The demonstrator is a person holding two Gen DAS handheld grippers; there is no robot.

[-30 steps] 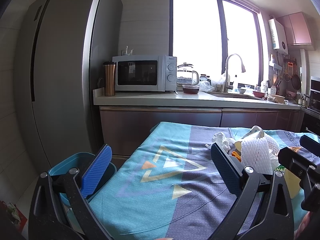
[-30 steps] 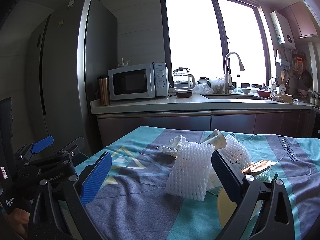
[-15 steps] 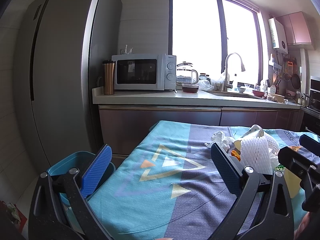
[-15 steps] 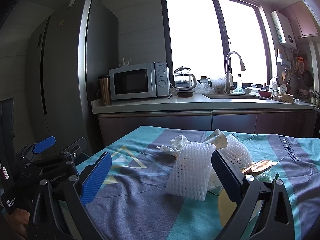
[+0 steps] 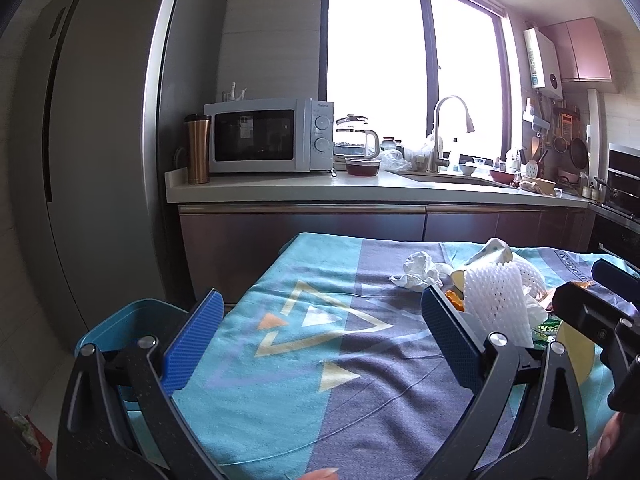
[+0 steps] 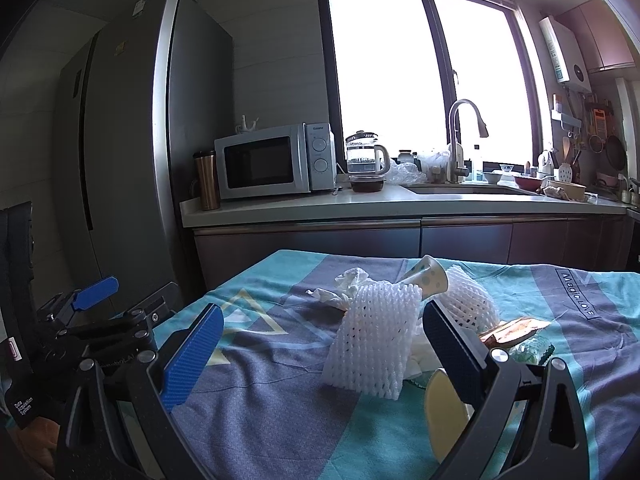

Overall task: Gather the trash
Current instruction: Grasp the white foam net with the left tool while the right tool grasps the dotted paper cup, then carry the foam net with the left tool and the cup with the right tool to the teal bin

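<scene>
Nothing has moved; my left gripper (image 5: 320, 344) and right gripper (image 6: 320, 354) stay spread, empty; I centre the foam net (image 6: 374, 338) before pinching lightly.

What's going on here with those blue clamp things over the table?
A person holds a gripper in each hand, about to clear trash off the table. Both the left gripper and right gripper have jaws wide open, holding nothing. The pile, white foam netting, crumpled tissue and a paper cup, lies untouched. A blue bin waits beside the table.
</scene>
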